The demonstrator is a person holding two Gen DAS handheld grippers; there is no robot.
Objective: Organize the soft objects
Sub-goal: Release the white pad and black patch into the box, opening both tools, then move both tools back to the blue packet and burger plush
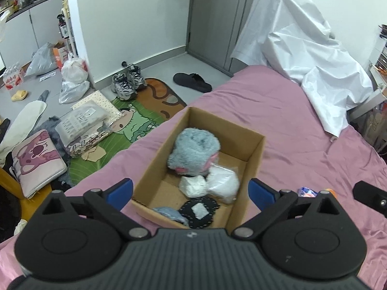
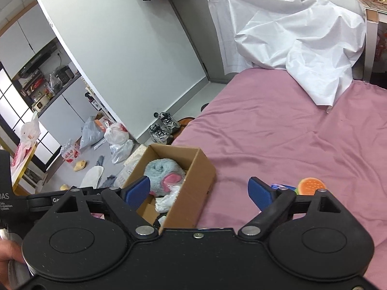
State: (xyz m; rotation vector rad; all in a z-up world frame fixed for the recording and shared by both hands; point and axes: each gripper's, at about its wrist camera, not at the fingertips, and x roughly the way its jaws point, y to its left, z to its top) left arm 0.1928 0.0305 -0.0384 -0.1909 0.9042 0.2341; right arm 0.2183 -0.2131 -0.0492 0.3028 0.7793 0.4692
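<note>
With both my left gripper (image 1: pixel 191 189) and right gripper (image 2: pixel 198 191) spread wide and empty, the fluffy grey-blue plush toy (image 1: pixel 193 151) and white bagged bundles (image 1: pixel 221 183) sit inside the open brown cardboard box (image 1: pixel 254 154), while 1 orange burger-shaped squishy toy (image 2: pixel 310 185) lies on the pink bedsheet (image 2: pixel 278 125), unpacked.

Even indoor light, perhaps slight blur, fisheye-warped edges

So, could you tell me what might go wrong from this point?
The cardboard box sits near the bed's edge, so a nudge could tip it onto the cluttered floor. The burger toy still lies outside, beside the right gripper, and could be missed. The blue plush sits high and might spill.
</note>
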